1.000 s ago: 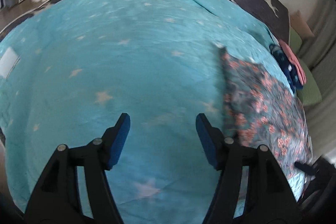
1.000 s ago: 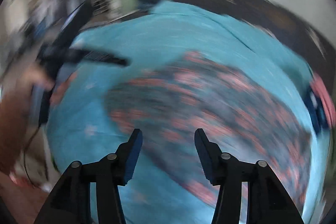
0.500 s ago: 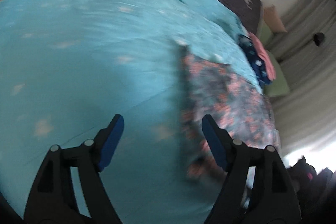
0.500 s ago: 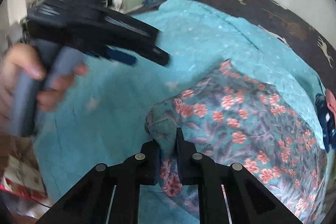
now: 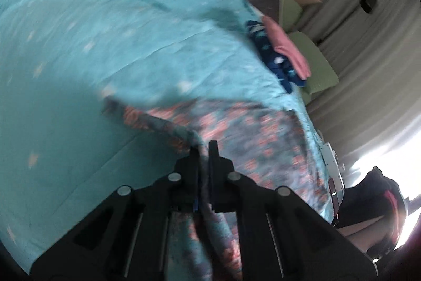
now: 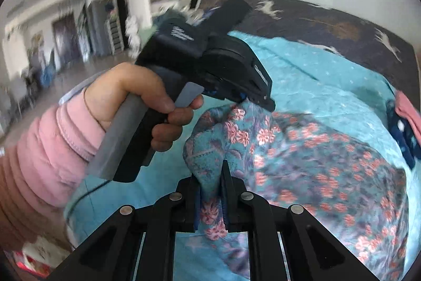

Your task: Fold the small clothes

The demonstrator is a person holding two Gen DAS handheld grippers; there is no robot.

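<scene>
A teal floral garment with pink flowers (image 6: 315, 165) lies on the turquoise star-print bedspread (image 5: 105, 44). My right gripper (image 6: 211, 173) is shut on its near edge, which is bunched between the fingers. My left gripper (image 5: 204, 149) is shut on another edge of the same garment (image 5: 250, 138). In the right wrist view the left gripper (image 6: 259, 100) shows from the side, held by a hand in a pink sleeve, pinching the cloth just beyond my right gripper. The garment's near edge is lifted off the bed.
A stack of folded clothes, dark blue (image 5: 273, 59) and pink (image 5: 286, 49), sits at the bed's far right edge, also in the right wrist view (image 6: 406, 120). Green cushions (image 5: 315, 62) and grey curtains are beyond it. A dark deer-print blanket (image 6: 329, 25) covers the bed's far end.
Both grippers went from open to shut on the floral garment, the right one first, then the left. The left gripper swung right to the garment's edge. The near edge has lifted.
</scene>
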